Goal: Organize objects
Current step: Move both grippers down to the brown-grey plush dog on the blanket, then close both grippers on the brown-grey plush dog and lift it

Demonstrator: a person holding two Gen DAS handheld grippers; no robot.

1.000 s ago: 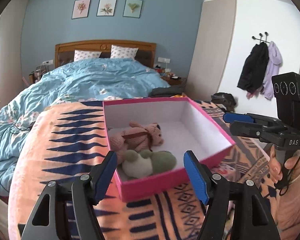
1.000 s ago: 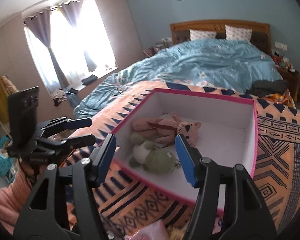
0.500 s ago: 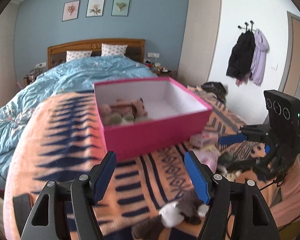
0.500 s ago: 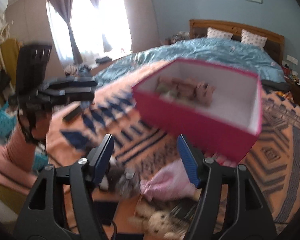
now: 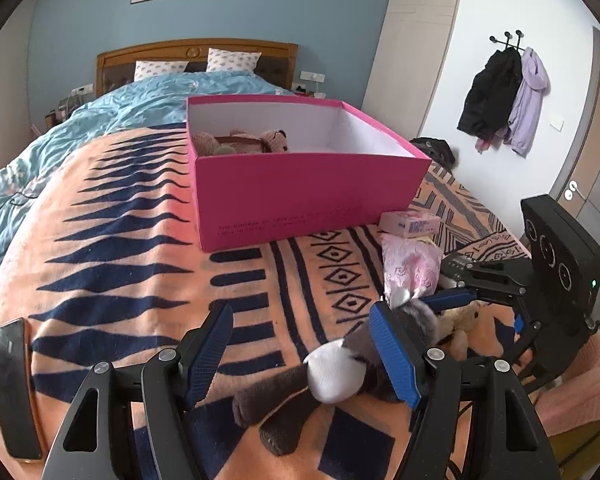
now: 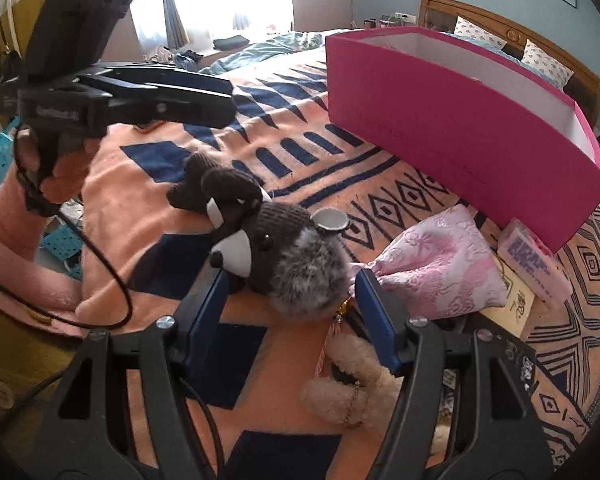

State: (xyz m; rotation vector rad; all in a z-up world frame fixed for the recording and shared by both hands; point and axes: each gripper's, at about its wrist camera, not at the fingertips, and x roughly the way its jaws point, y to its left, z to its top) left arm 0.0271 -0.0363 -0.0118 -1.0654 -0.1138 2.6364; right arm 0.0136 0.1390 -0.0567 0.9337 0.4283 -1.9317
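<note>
Left gripper [image 5: 300, 350]: jaws wide apart, nothing between the pads, hovering low over the bed. In the right wrist view its body is up at the left, fingers [image 6: 188, 98] level and pointing right, held in a left hand [image 6: 56, 160] with a pink sleeve. Right gripper [image 6: 290, 312]: jaws open, blue pads either side of the grey plush's [image 6: 296, 264] furry body; can't tell if they touch it. Right hand hidden behind its body.
</note>
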